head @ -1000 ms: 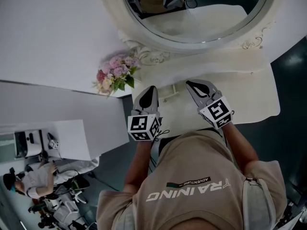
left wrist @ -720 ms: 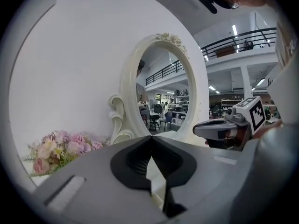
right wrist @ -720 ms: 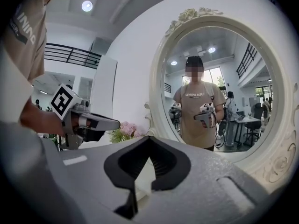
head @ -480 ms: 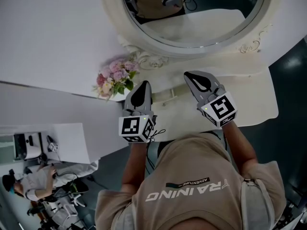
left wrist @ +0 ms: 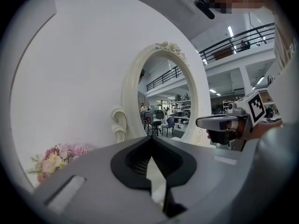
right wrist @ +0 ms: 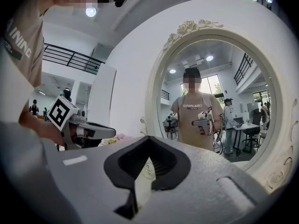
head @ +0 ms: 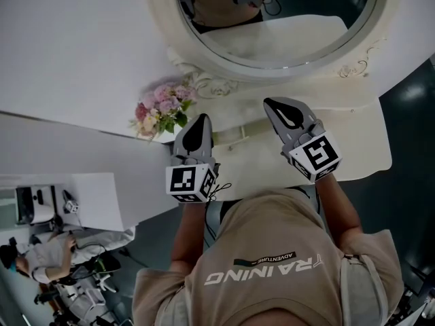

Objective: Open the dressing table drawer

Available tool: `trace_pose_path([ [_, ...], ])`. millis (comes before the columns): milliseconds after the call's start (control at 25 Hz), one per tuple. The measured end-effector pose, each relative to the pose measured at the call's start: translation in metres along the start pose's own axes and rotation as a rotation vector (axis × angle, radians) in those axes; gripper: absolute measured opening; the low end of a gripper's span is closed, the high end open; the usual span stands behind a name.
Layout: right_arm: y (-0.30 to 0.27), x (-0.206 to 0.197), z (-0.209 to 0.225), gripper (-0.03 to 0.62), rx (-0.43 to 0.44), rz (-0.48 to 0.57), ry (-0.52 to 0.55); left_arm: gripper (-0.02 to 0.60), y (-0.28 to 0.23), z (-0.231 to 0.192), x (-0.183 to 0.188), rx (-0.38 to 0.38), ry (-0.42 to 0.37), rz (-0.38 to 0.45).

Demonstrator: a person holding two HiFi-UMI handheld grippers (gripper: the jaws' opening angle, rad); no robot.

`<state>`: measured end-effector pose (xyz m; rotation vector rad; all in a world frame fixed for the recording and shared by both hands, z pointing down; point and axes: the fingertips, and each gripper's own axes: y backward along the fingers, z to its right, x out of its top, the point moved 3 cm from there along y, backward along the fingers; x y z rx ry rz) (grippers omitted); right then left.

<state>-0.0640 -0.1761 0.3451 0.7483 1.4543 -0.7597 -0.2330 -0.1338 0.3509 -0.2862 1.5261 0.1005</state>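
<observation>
while both tools hang level in front of the person's chest, the opening of the drawer looks to me not yet started. the grey left gripper [head: 201, 120] sits left of centre in the head view with its jaws together at the tip and nothing between them. the grey right gripper [head: 268, 103] sits right of centre, its jaws also drawn together and empty in its own view. both point toward the large oval mirror in a carved cream frame [head: 160, 20] at the top of the frame, over the cream-white dressing table worktop [head: 357, 141]. a bunch of pink and white flowers [head: 160, 107] stands at the worktop's left end, just beside the left gripper.

the drawer itself shows in no view; it probably lies under the front edge of the worktop, below the grippers and hidden by the person's body. a small pale fitting [head: 238, 138] shows between the two grippers, but i cannot tell whether it is a handle. everything is left, as i judge it: lowering a gripper to the drawer front, parting its jaws, catching the handle and pulling outward.
</observation>
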Motion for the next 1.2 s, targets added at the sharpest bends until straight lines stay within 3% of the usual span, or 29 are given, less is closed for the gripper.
trace_pose_path([
  [1200, 0.004, -0.039, -0.008, 0.002, 0.012, -0.085, -0.032, 0.018, 0.011, -0.003, -0.035, 0.019, 0.068, -0.066],
])
